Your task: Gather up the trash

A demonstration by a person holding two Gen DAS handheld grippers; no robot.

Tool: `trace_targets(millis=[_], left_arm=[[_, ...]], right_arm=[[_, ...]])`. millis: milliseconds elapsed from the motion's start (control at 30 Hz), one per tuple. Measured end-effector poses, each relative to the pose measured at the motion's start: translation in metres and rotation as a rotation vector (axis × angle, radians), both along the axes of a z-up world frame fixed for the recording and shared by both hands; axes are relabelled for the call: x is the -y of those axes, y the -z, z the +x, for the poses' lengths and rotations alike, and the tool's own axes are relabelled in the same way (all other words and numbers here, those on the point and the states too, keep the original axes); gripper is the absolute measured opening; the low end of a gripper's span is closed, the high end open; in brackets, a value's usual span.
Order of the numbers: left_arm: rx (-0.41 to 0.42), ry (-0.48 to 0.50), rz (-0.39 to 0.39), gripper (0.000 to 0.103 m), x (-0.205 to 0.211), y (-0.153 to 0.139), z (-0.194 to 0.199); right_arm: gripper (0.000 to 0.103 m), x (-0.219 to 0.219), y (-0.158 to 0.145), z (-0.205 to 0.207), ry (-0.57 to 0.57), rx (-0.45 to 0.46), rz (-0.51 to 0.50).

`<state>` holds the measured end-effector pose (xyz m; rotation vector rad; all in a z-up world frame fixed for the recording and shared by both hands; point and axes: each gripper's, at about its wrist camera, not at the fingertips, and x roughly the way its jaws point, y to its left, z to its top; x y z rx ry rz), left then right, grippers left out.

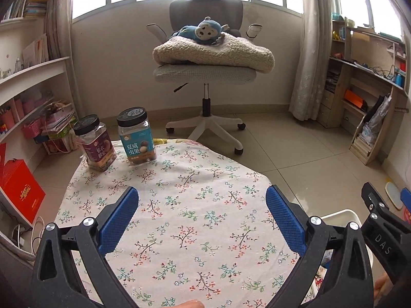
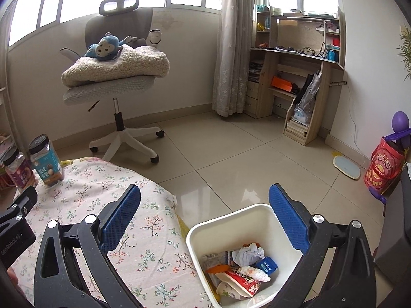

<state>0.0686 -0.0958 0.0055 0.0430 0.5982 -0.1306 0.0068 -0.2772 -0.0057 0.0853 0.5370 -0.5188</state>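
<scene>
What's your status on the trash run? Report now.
Left tongs open, empty, over floral cloth. Right tongs open, empty, above white bin. Wrappers in bin. Two jars stand on cloth; nothing blocking.

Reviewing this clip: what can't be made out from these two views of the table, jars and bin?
- White bin: left wrist view shows only a rim corner, behind the left gripper.
- Bin bottom: right wrist view, covered by the trash; near side cut by the frame edge.
- Purple jar: right wrist view, partly cut by the frame edge.
- Table's near edge: both views, hidden by gripper frames.
- Jar label small print: too small.
</scene>
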Motion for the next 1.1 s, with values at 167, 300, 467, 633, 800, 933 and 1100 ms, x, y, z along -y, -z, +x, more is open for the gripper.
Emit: trace_targets(millis=[167, 300, 467, 633, 800, 933, 1100], left_arm=[[0.010, -0.052, -0.002, 0.097, -0.028, 0.000, 0.000], [-0.005, -0.084, 0.004, 0.097, -0.044, 0.005, 0.001], [-0.021, -0.106, 0.005, 0.096, -0.059, 0.008, 0.002], [-0.005, -0.124, 0.027, 0.096, -0.066, 0.009, 0.000], [-0.012, -0.130, 0.023, 0.097, -0.071, 0.010, 0.000], [-0.002, -0.137, 0.028, 0.096, -0.073, 0.009, -0.001], [-0.007, -0.137, 0.016, 0.096, -0.076, 0.009, -0.001]], right_arm=[[0.096, -0.024, 0.001, 0.006, -0.049, -0.001, -0.006], [0.096, -0.039, 0.004, 0.014, -0.082, -0.011, 0.000], [0.096, -0.055, 0.008, 0.020, -0.117, -0.015, 0.005], [0.096, -0.062, 0.009, 0.021, -0.140, 0.001, 0.014], [0.096, -0.070, 0.010, 0.022, -0.160, 0.001, 0.005], [0.096, -0.073, 0.009, 0.022, -0.159, 0.016, -0.015], [0.096, -0.069, 0.009, 0.022, -0.150, 0.021, -0.001]])
